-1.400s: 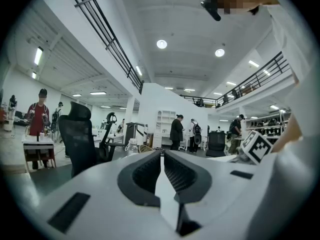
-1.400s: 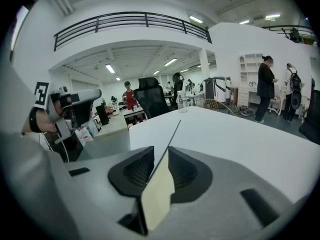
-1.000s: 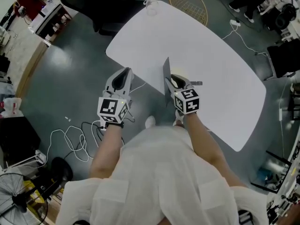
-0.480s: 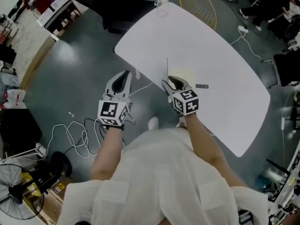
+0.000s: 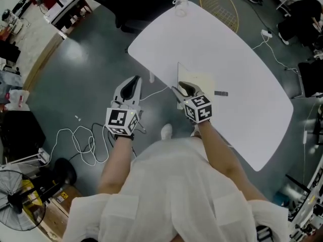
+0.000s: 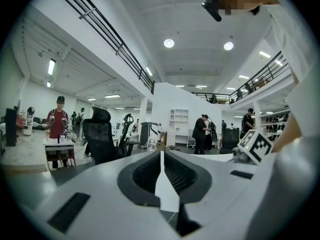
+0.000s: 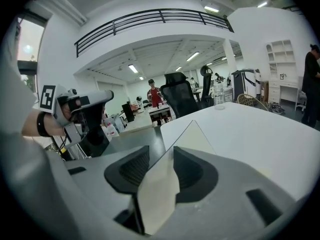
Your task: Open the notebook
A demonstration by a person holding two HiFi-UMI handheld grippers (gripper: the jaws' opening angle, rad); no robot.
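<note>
- Notebook [image 5: 198, 80]: lies on white counter [image 5: 237, 49], close to edge nearest you. Cover [image 5: 178, 74] raised, about upright, along notebook's 9 o'clock side.
- Your right gripper [image 5: 180, 91]: jaws wide apart, just been opening. Cover stands between them, not clamped.
- Your left gripper [image 5: 132, 80]: jaws together, nothing held. Off counter, over floor [image 5: 86, 74], at 9 o'clock from right gripper.
- Small dark item [image 5: 220, 93]: on counter at notebook's 3 o'clock.
- Bottle [image 5: 181, 3]: at counter's 12 o'clock end.
</note>
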